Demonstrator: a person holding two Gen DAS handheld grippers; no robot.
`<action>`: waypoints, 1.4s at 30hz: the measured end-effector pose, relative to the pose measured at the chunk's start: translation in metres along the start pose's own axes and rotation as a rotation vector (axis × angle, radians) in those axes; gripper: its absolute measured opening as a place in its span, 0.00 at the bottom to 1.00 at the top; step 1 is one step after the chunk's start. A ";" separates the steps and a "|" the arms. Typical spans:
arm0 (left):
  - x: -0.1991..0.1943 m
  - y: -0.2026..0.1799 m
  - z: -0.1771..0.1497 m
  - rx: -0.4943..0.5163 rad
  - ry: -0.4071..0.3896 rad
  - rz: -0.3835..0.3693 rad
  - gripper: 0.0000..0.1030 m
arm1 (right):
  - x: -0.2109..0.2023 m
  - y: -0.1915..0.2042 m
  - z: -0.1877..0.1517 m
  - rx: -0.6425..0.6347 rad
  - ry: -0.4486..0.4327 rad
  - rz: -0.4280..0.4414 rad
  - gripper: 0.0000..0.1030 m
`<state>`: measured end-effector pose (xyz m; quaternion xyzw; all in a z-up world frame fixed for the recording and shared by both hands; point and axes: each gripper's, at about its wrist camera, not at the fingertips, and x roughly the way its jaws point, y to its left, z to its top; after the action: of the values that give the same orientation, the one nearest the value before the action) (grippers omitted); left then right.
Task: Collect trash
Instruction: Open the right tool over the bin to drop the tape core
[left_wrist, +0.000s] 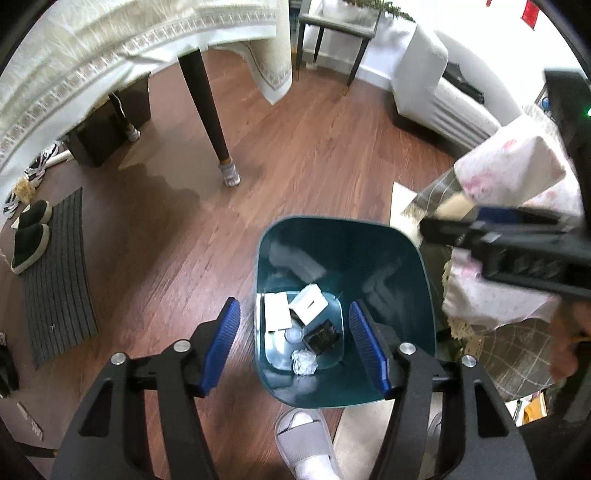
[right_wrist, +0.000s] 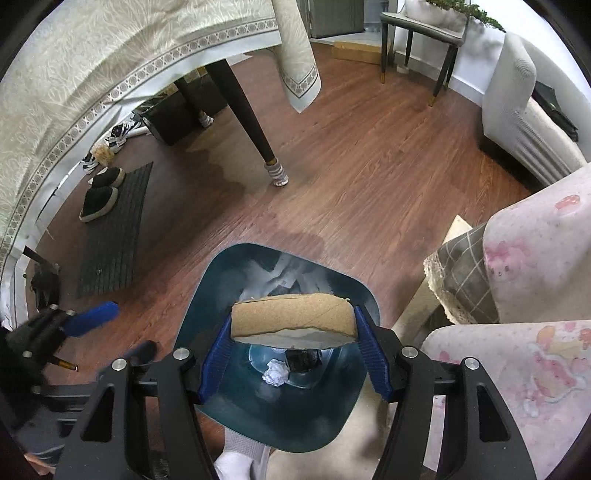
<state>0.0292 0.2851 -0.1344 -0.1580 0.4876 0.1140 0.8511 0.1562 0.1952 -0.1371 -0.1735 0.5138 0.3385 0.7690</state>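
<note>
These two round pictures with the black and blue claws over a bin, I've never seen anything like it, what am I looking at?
Each picture comes from a wide-angle camera on a hand-held gripper, looking along its two blue-padded fingers. A person holds one in each hand to collect trash. In the left view, the left gripper is open and empty above a teal bin on the wood floor. Inside lie a white box, a paper ball and a dark wrapper. In the right view, the right gripper clamps a cardboard piece over the bin.

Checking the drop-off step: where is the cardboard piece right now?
In the right wrist view, the cardboard piece is clamped between the right gripper pads, directly above the open teal bin, over the crumpled paper inside.
</note>
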 end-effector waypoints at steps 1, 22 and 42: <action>-0.002 0.000 0.001 -0.003 -0.007 0.000 0.61 | 0.002 0.001 -0.001 0.000 0.005 0.001 0.62; -0.066 0.002 0.017 -0.039 -0.158 -0.053 0.45 | 0.075 -0.001 -0.035 -0.010 0.185 -0.014 0.62; -0.131 -0.023 0.033 0.009 -0.286 -0.080 0.45 | 0.101 -0.006 -0.057 -0.057 0.271 -0.025 0.77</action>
<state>-0.0016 0.2714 -0.0014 -0.1558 0.3551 0.0992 0.9164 0.1463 0.1905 -0.2530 -0.2460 0.6010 0.3166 0.6914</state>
